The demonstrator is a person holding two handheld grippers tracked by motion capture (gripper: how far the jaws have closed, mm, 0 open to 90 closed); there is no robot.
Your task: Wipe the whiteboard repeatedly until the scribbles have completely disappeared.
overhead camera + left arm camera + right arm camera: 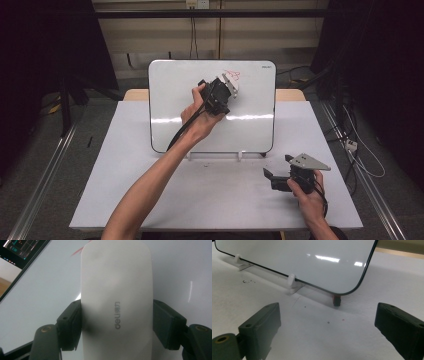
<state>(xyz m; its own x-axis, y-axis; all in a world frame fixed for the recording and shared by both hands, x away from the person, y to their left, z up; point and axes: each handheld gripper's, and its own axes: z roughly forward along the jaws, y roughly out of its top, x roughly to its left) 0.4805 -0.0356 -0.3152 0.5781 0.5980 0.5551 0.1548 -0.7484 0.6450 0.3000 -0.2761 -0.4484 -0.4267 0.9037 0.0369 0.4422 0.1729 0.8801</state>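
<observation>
Left claw [231,86] is clamped on a white eraser [116,302], its two black jaws pressing the eraser's long sides in the left gripper view. In the high view the eraser [234,86] sits above the centre of the frame, up against the upper part of a whiteboard [250,130], just below a red scribble [232,75] near the board's top edge. The eraser is a smooth, rounded, oblong block, plain white, with the grey brand word "deli" and small characters beside it that are too fine to read, printed along its length. A small dark mark in the whiteboard's upper right corner is too small to read. The whiteboard stands tilted on small white feet [291,280] on the pale counter [125,190]. Right claw [280,169], in the lower right of the high view, has its jaws wide apart with nothing between them, low over the counter near the board's lower right corner.
</observation>
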